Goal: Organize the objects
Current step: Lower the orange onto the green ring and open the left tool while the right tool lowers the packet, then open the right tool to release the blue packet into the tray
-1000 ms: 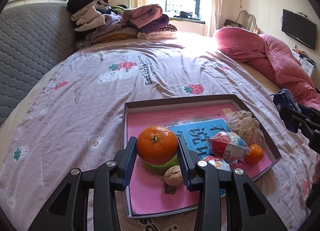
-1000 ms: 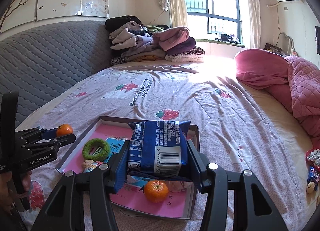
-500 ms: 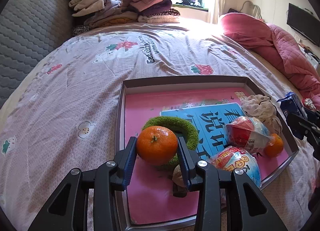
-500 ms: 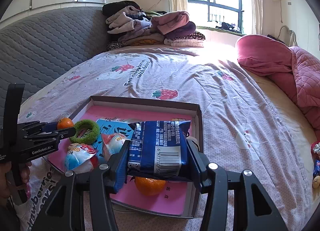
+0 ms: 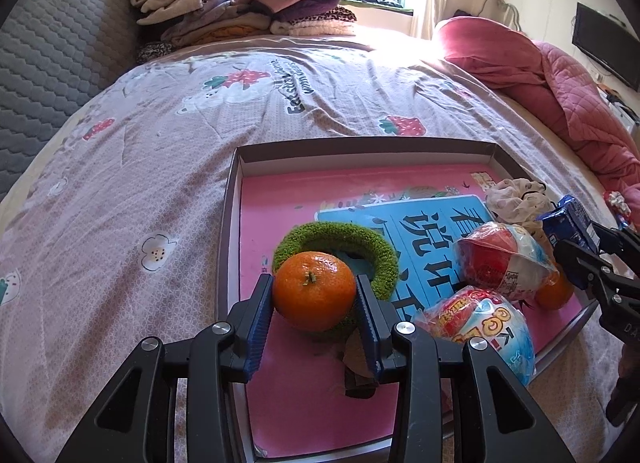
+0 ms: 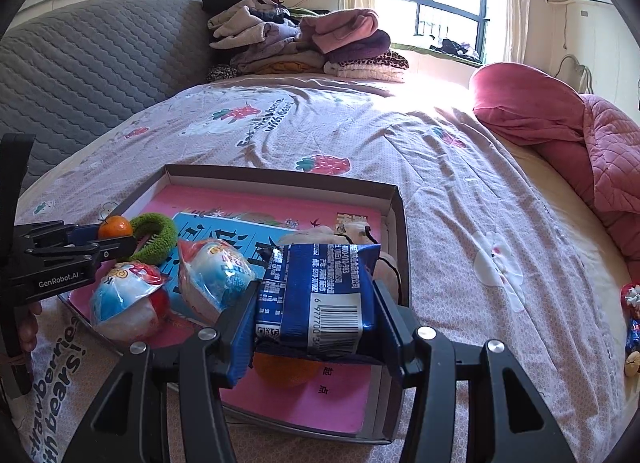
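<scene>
My left gripper point(image 5: 314, 297) is shut on an orange mandarin point(image 5: 314, 291) and holds it over the near left part of a shallow pink-floored box point(image 5: 280, 375). A green fuzzy ring point(image 5: 340, 235) lies just behind the fruit. My right gripper point(image 6: 316, 315) is shut on a blue snack packet point(image 6: 320, 295) above the box's near right corner point(image 6: 396, 199). Under the packet lies a second mandarin point(image 6: 286, 373). Two wrapped egg-shaped toys point(image 5: 500, 259) point(image 5: 480, 323), a blue book point(image 5: 424, 223) and a pale scrunchie point(image 5: 516, 199) also lie in the box. The left gripper point(image 6: 102, 237) shows at the left of the right wrist view.
The box rests on a strawberry-print bedspread point(image 5: 140, 167). Folded clothes point(image 5: 248, 7) are piled at the far end, a pink quilt point(image 5: 560, 91) lies on the right, a grey padded panel point(image 5: 48, 63) on the left. Small items point(image 6: 632, 319) sit at the bed's right edge.
Both grippers have sunk toward the box with their loads still held, so the box and its contents look larger. The mandarin now hangs in front of the green ring.
</scene>
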### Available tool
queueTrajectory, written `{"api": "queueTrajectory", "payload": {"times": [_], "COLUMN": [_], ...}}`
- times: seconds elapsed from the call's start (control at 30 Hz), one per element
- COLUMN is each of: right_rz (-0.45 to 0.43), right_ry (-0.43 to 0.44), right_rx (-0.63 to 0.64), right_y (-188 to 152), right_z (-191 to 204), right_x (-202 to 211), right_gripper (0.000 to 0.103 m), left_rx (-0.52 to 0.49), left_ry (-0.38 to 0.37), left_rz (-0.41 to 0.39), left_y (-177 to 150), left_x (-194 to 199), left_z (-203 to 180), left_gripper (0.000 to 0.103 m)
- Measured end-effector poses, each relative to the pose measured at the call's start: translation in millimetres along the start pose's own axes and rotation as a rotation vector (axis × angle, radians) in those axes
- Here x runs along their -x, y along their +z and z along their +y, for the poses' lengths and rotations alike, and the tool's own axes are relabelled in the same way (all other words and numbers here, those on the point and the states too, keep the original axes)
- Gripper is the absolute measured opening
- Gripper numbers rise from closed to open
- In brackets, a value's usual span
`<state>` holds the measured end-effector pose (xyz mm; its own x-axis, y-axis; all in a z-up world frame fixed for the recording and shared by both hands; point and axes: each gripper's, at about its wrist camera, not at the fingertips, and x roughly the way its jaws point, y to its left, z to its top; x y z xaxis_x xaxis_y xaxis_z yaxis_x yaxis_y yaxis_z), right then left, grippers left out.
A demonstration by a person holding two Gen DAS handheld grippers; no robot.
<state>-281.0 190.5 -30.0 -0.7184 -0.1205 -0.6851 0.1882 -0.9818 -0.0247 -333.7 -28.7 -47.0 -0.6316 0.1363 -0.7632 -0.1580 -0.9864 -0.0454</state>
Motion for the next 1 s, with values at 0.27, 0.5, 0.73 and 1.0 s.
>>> {"api": "queueTrajectory", "payload": {"times": [0.27,0.5,0.73,1.0], "right_rz": [-0.007,0.010,0.014,0.016], "right_ry": [0.003,0.008,-0.002,-0.005], "right_rx": [-0.005,-0.018,-0.022,-0.023], "right_y": [0.6,2.5,3.0,3.7], "right_z": [1.3,-1.4,-1.7,-2.9], "right_x": [-0.7,-2.4,-1.5,0.6], "right_gripper": [0.055,0.055,0.055,0.055], "left_rx": [-0.007,-0.012,-0.010,-0.008], "left_ry": [0.004,0.019,0.024,0.021], "left_rz": [0.005,0.005,0.003,-0.013], "left_y": [-0.3,-1.6,-1.2,-0.8], "left_x": [2.0,6.6,10.2,21.7], "left_z": [-3.4,-6.7,-7.6,-7.7], "left_gripper": [0.046,0.050,0.056,0.057]}}
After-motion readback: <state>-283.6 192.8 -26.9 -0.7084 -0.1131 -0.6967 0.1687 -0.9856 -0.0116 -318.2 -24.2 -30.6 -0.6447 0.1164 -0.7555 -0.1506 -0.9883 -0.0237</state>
